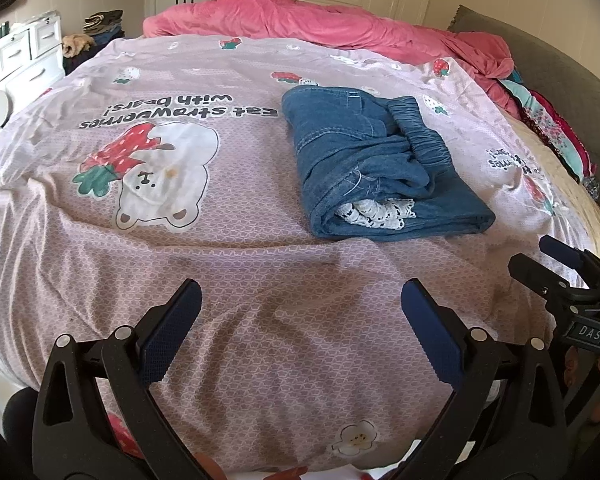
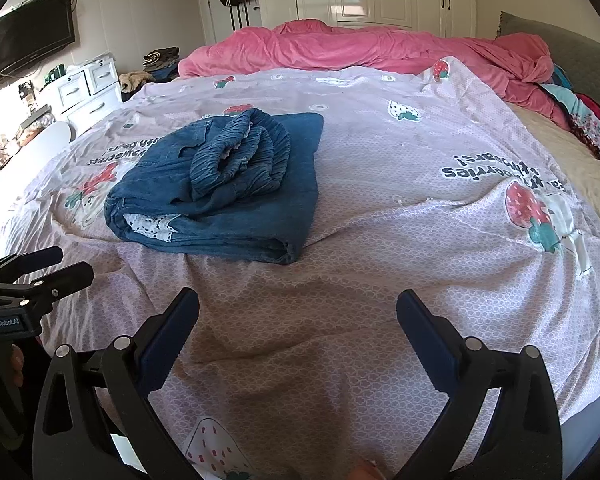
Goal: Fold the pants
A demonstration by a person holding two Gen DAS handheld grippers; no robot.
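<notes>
Denim, blue and soft, lies bundled on the sheet (image 1: 228, 280): the pants (image 1: 376, 168) sit as a compact folded packet ahead of us, waistband (image 1: 420, 136) heaped on top and a strip of white lace (image 1: 380, 212) peeking from the near fold. We hold both tools back from it. Our left gripper (image 1: 300, 320) hovers over bare sheet with its jaws spread wide and nothing between them; our right gripper (image 2: 298, 332) does the same, well short of the packet's near edge. Neither touches the cloth.

We judge the folding to be nearly or wholly done, with only tidying left. The waistband looks lumpy and the top layer sits askew, so a next move, if any, would call for pinching that bunched band and pressing it flat without dragging the lower layers apart.
</notes>
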